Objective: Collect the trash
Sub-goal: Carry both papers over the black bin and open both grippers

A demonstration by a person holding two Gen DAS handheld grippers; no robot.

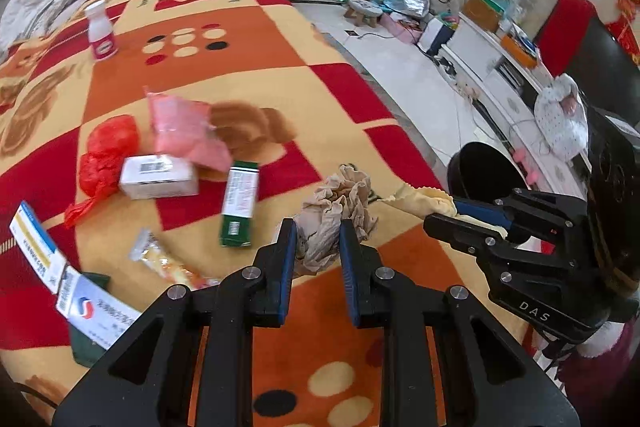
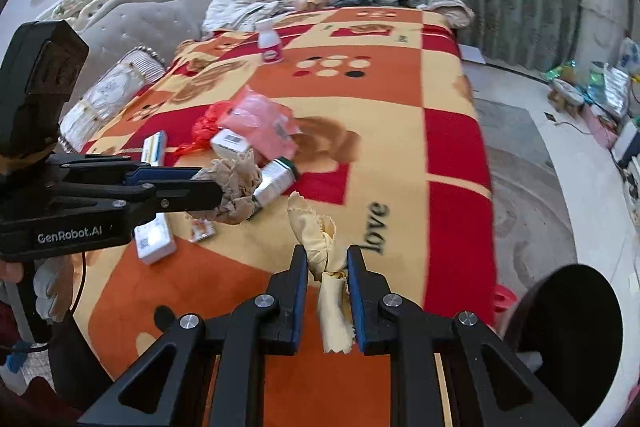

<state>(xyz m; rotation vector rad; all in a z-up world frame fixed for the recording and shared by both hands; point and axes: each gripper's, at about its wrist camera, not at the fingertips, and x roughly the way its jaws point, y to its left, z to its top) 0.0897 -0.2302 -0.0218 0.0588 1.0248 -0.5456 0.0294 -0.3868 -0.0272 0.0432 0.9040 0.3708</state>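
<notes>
Holding a yellow cloth (image 2: 326, 255) clamped in its jaws, the right gripper (image 2: 327, 263) sits nearest the black bin (image 2: 568, 339), just off the bed's (image 2: 400, 131) edge, while the left gripper (image 1: 318, 239), farther from it, clamps crumpled brown paper (image 1: 340, 203).

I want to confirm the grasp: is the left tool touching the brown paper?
Touching. In the left wrist view the brown paper fills the gap between the left tool's fingers, pressed against both; the right wrist view shows the same grip.
</notes>
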